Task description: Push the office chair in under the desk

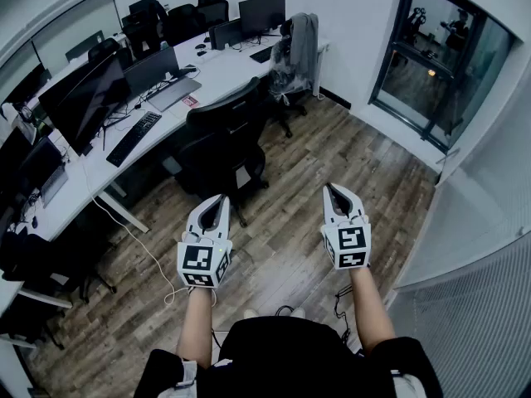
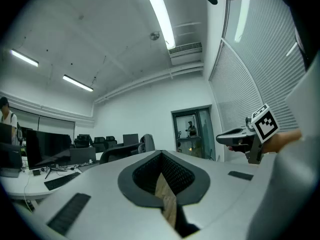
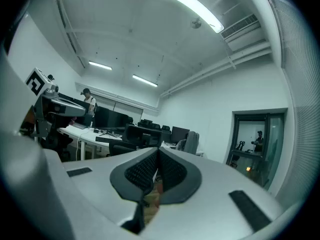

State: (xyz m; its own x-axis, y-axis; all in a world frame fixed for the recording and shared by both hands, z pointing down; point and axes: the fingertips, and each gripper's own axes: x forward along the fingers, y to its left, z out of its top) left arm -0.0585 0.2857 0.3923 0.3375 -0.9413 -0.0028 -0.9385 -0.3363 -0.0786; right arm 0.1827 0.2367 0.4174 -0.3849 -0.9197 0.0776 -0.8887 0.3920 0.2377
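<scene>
The left tongs [image 1: 221, 199] and the right tongs [image 1: 332, 189] look alike. Each has a smooth white shell that narrows to a point, with a teardrop-shaped hollow rimmed in dark grey and lined with black ribbed pads [image 3: 142, 172]. Short dark strips [image 2: 70, 214] sit on the shell to either side of the hollow. Behind each shell is a cube [image 1: 203, 264] with black-and-white square markers on its faces. Behind the cubes, the person wears a black top [image 1: 282, 355] with short sleeves [image 1: 162, 371] that leave the forearms bare.
</scene>
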